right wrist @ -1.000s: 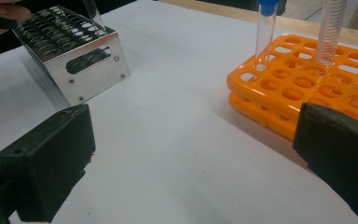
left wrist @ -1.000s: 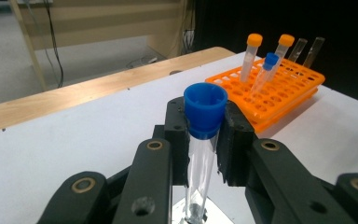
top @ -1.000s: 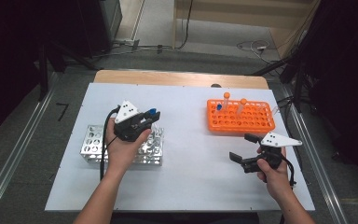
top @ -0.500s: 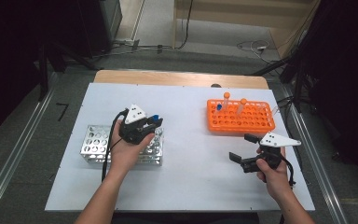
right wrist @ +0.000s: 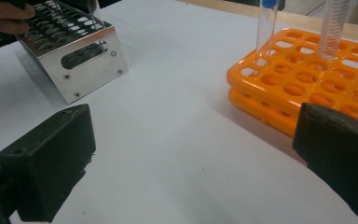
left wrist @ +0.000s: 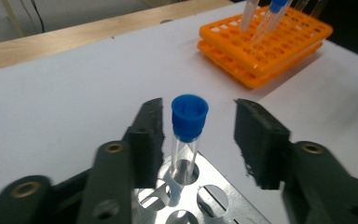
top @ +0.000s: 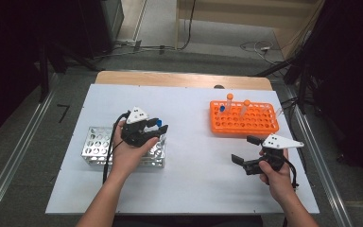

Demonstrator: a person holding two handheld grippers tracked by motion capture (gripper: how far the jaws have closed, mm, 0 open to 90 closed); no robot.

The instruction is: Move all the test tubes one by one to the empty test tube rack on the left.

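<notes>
Two racks on the white table [top: 189, 189]: metal rack [top: 94, 146] with one blue-capped tube [left wrist: 188, 135], orange rack [top: 246, 124] with three tubes. Left gripper [left wrist: 198, 135] just let go of the tube, jaws opening either side; right gripper [top: 246, 150] gapes empty. Dark room around.

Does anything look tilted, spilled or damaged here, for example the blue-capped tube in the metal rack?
Nothing stands out. The blue-capped tube stands upright in a corner hole of the metal rack, with the left gripper's jaws just opened and clear of it. No spill or damage shows on the orange rack.
</notes>
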